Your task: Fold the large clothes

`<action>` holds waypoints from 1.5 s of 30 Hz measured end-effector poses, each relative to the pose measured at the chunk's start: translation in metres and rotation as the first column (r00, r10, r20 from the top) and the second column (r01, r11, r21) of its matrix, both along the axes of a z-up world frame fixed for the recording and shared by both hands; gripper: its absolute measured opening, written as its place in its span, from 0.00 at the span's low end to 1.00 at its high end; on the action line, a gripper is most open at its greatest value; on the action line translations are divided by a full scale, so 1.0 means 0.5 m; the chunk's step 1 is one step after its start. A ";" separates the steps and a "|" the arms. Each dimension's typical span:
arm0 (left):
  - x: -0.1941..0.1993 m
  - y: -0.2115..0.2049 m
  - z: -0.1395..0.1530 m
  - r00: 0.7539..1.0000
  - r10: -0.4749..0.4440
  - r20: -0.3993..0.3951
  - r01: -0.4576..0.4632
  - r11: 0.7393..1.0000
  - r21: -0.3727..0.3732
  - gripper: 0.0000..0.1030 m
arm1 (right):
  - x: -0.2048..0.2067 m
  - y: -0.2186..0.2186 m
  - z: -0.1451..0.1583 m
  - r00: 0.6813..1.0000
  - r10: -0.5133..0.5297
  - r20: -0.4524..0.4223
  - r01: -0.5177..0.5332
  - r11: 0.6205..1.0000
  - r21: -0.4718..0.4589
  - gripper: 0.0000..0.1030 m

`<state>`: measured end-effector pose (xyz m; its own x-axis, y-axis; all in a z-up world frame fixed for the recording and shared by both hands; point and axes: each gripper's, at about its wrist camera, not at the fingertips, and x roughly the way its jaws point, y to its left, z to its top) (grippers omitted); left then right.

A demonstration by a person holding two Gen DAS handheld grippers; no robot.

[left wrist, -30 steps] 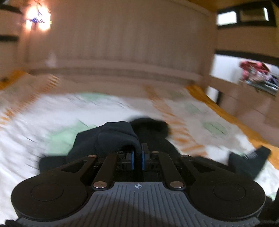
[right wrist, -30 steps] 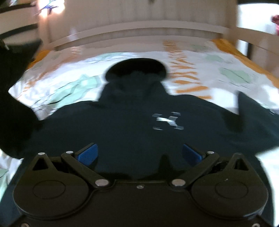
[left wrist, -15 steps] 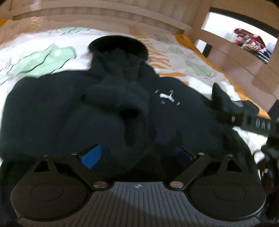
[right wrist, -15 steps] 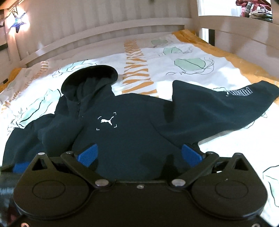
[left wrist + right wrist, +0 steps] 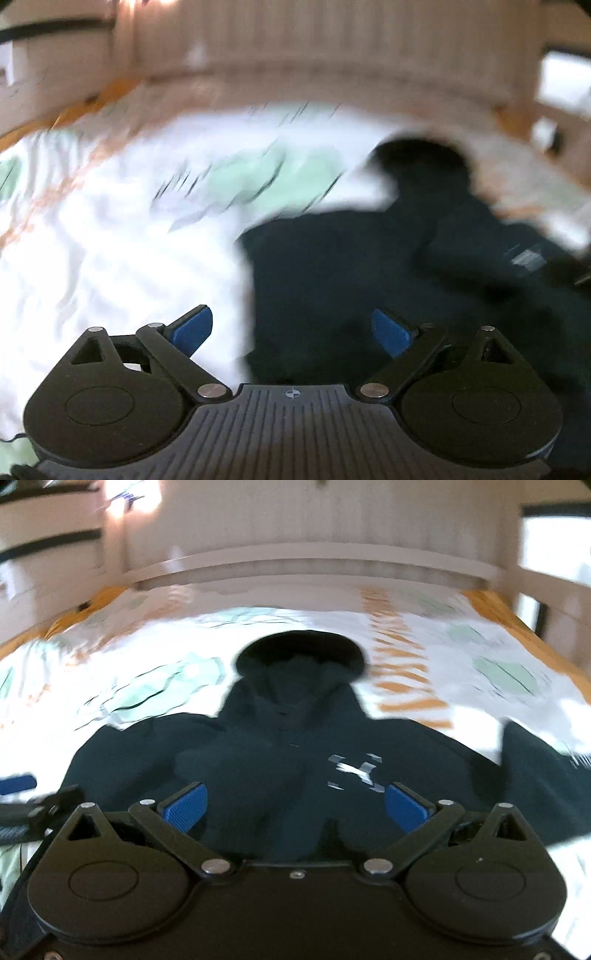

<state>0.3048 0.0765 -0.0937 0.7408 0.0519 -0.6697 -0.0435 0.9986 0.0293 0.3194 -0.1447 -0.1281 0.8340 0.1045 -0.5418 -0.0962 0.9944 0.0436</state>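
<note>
A dark navy hoodie [image 5: 295, 760] lies face up on the bed, hood toward the headboard, a small white logo [image 5: 354, 770] on its chest. One sleeve is folded across the front; the other sleeve [image 5: 539, 775] lies out to the right. My right gripper [image 5: 295, 808] hangs open over the hoodie's lower front, nothing between its blue pads. My left gripper [image 5: 291, 328] is open and holds nothing, over the hoodie's [image 5: 406, 288] left edge where it meets the sheet. The left gripper's blue fingertip [image 5: 16, 784] shows at the left edge of the right wrist view. Both views are motion-blurred.
The bed carries a white sheet [image 5: 110, 258] with green and orange prints. A pale wooden headboard [image 5: 314, 565] runs along the far side, a rail [image 5: 546, 579] stands at the right. A bright lamp glows at the upper left.
My left gripper let go of the sleeve, opened wide, and swung left to the hoodie's edge. The sleeve now rests on the front. The right gripper stayed open.
</note>
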 end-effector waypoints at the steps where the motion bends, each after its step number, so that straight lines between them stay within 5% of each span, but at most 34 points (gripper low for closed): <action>1: 0.013 0.011 -0.019 0.999 0.015 -0.049 -0.015 1.000 -0.006 0.91 | 0.008 0.013 -0.003 1.000 0.013 -0.004 -0.013 1.000 -0.011 0.99; 4: 0.016 0.048 -0.063 0.996 0.043 -0.084 -0.052 0.993 -0.110 0.97 | 0.033 0.045 -0.028 0.999 0.036 -0.040 -0.037 0.998 -0.044 0.99; 9: 0.018 0.042 -0.070 0.997 0.046 -0.064 -0.051 0.995 -0.080 1.00 | 0.060 0.070 -0.082 0.993 0.047 -0.111 -0.061 0.990 -0.125 0.99; 12: 0.012 0.045 -0.069 0.998 0.047 -0.050 -0.051 0.995 -0.086 1.00 | 0.055 0.043 -0.085 0.996 -0.046 -0.076 0.035 0.989 -0.146 0.98; 15: 0.006 0.050 -0.074 0.998 0.046 -0.043 -0.050 0.995 -0.086 1.00 | 0.054 -0.035 -0.078 0.984 -0.158 -0.081 0.156 0.987 -0.030 0.98; 21: -0.011 0.052 -0.075 0.998 0.047 -0.038 -0.050 0.995 -0.090 1.00 | 0.028 -0.122 -0.082 0.970 -0.214 -0.114 0.226 0.969 0.098 0.98; 24: -0.012 0.052 -0.075 0.998 0.048 -0.036 -0.051 0.995 -0.088 1.00 | 0.008 -0.173 -0.085 0.935 -0.328 -0.135 0.348 0.921 0.176 0.99; 28: -0.018 0.056 -0.071 0.999 0.049 -0.022 -0.051 0.993 -0.105 1.00 | -0.009 -0.240 -0.084 0.923 -0.349 -0.162 0.382 0.880 0.281 0.98; 39: -0.044 0.095 -0.049 0.995 0.005 -0.104 -0.020 0.989 -0.149 1.00 | 0.019 -0.231 -0.073 0.963 -0.231 -0.139 0.259 0.934 0.247 0.96; 42: -0.054 0.098 -0.051 0.995 0.004 -0.097 -0.019 0.988 -0.153 1.00 | 0.031 -0.215 -0.088 0.964 -0.213 -0.162 0.244 0.947 0.208 0.90; 45: -0.071 0.108 -0.040 0.998 0.022 -0.067 -0.034 0.981 -0.191 1.00 | 0.029 -0.198 -0.097 0.967 -0.199 -0.159 0.225 0.960 0.167 0.68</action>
<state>0.2692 0.1305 -0.1137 0.6963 -0.0623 -0.7151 -0.0758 0.9843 -0.1596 0.3341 -0.2438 -0.1766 0.7651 0.0410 -0.6425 0.1364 0.9650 0.2239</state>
